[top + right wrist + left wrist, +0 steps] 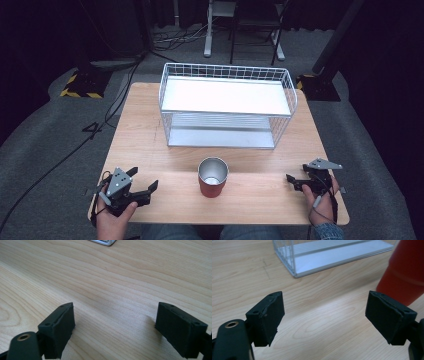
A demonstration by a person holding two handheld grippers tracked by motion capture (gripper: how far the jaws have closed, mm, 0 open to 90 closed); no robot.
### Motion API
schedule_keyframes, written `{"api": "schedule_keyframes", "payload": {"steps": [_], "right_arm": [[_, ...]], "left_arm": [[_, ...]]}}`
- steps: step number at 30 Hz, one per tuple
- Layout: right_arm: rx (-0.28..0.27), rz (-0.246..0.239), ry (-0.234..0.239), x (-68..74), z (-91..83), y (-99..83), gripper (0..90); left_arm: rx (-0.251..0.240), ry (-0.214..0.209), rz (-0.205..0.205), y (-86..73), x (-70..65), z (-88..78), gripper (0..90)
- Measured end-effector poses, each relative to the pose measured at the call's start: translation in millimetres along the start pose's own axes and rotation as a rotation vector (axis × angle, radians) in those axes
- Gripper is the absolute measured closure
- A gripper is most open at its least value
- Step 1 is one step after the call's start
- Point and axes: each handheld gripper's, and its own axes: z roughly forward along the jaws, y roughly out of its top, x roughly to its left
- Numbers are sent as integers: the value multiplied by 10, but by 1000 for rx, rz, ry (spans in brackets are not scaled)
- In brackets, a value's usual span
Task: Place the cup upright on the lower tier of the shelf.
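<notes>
Plainly unlabelled red cup [213,177], upright.

Cup [213,177], lower centre of the high view: red outer wall, bare silvery metal inside and at the rim; in the left gripper view [405,272] a plain orange-red at the upper right. Wire rack [227,104], upper centre: white grid mesh, flat white shelves, the lower shelf apparently ribbed with fine lines. Table [150,135]: pale wood with a wavy grain. Left gripper [142,181], lower left, and right gripper [297,181], lower right: matte black, each topped by a grey plate. Floor: grey carpet. Stand bases at the upper left and upper right: yellow-and-black hazard stripes.
</notes>
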Motion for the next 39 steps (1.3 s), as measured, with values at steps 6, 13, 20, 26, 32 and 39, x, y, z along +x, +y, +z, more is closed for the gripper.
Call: {"api": "schedule_keyframes", "payload": {"steps": [6,13,20,26,32,39], "right_arm": [[0,1,1,-1,1,0,159],[-1,-2,-2,2,-1,0,159],[0,-3,-2,2,-2,0,159],[-3,-4,-5,5,-1,-1,159],[-2,-4,-2,3,-1,-1,159],[-1,-1,-1,1,0,0,159]], "left_arm": [[0,-28,31,64,-200,49,159],[-25,-42,-10,102,-345,96,155],[-29,-74,2,106,-549,206,155],[-39,-116,6,134,-659,267,155],[-47,-155,15,161,-772,311,155],[-26,-219,41,162,-920,411,154]]}}
